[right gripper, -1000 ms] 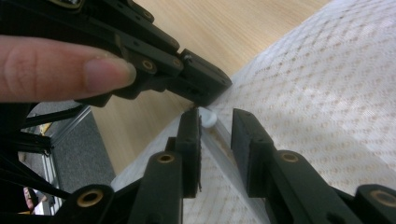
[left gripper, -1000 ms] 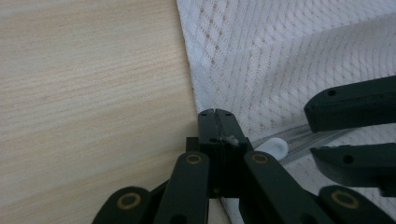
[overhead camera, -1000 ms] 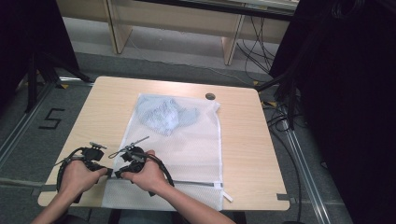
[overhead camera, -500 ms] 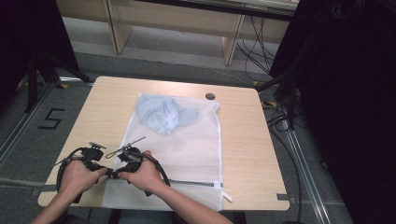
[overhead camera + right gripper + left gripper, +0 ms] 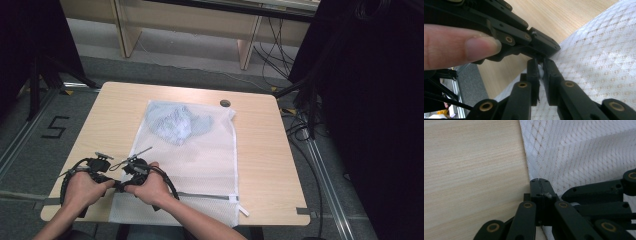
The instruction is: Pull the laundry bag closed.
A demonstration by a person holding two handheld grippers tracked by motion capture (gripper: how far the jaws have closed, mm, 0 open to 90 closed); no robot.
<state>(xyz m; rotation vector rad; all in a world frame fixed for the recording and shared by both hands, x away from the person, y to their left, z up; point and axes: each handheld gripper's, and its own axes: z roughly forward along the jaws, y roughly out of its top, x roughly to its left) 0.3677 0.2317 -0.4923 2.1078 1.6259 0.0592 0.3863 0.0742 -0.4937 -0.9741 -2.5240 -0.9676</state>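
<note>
**Both grippers pinch the near left edge of the mesh bag**

The table (image 5: 260,165) has a light wooden top with a small round dark cap (image 5: 225,103) near its far edge. It stands on a grey floor, where a number five (image 5: 54,128) is marked at the left. Behind the table there are pale wooden furniture legs, and black cables lie at the right beside a dark curtain.

The white mesh bag (image 5: 200,155) lies flat on the table, from the middle to the near edge. A light blue cloth (image 5: 175,122) is inside its far part, and a zipper (image 5: 210,196) runs along the near end.

The left gripper (image 5: 539,185) has its jaws pressed together on the edge of the bag, at the near left corner. The right gripper (image 5: 540,70) is just beside it; its jaws have just been closing, and a small fold of white mesh sits between them now.

Compared with one second ago, both hands are in almost the same place, and the bag and the cloth have not moved; only the right jaws are now narrow instead of wide
</note>
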